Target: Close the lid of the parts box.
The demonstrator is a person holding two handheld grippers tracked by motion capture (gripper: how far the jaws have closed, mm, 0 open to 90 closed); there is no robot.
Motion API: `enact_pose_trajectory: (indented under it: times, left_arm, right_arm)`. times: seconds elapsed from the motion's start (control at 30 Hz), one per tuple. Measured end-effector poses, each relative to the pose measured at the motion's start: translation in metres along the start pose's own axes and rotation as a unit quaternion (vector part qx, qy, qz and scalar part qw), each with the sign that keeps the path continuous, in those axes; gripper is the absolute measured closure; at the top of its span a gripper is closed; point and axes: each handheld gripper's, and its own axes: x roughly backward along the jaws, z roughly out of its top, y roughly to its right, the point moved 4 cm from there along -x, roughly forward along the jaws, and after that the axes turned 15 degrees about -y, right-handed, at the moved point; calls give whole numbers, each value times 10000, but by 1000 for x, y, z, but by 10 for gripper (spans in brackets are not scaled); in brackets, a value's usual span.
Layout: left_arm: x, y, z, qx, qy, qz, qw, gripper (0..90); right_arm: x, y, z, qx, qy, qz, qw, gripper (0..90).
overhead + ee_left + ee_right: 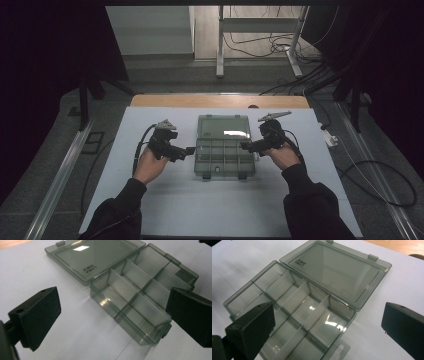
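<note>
A smoky transparent compartment box [223, 156] lies open at the middle of the white mat, its lid [222, 127] folded flat toward the far side. Its divided compartments [130, 297] [294, 307] hold nothing that I can see. My left gripper [190, 150] sits just left of the box, jaws pointing at its left wall and spread wide [113, 315] with nothing between them. My right gripper [245, 146] is at the box's right wall, also spread [327, 325] and empty. Neither gripper touches the box.
The white mat [175, 200] covers most of the wooden table [150, 100]. Cables [380, 175] trail on the floor at the right, and a metal desk frame [220, 45] stands beyond the far edge. Dark curtains hang on both sides.
</note>
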Motion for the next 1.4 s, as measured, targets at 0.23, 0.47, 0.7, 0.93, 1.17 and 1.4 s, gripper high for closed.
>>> enact_pose_trajectory:
  times: [0.23,0.47,0.7,0.93,1.17,1.4]
  left_arm:
    - [-11,2,10,-92,13,-9,10000,0]
    - [-18,3,14,-136,-26,30,9999,0]
    - [-27,1,13,-152,-163,-8,9998,0]
    - [-30,0,14,-118,-243,52,9996,0]
    - [-30,-4,20,-104,-239,41,9997,0]
    - [-34,-7,20,-194,-221,5,9996,0]
  right_arm:
    - [-10,10,12,-167,-67,10,9998,0]
    - [-16,16,24,-174,-116,-30,9998,0]
    - [-25,27,33,-272,-163,-186,9993,0]
    - [-36,40,39,-443,-343,-378,9977,0]
    - [-46,49,44,-595,-513,-610,9950,0]
    - [-57,55,50,-612,-630,-625,9942,0]
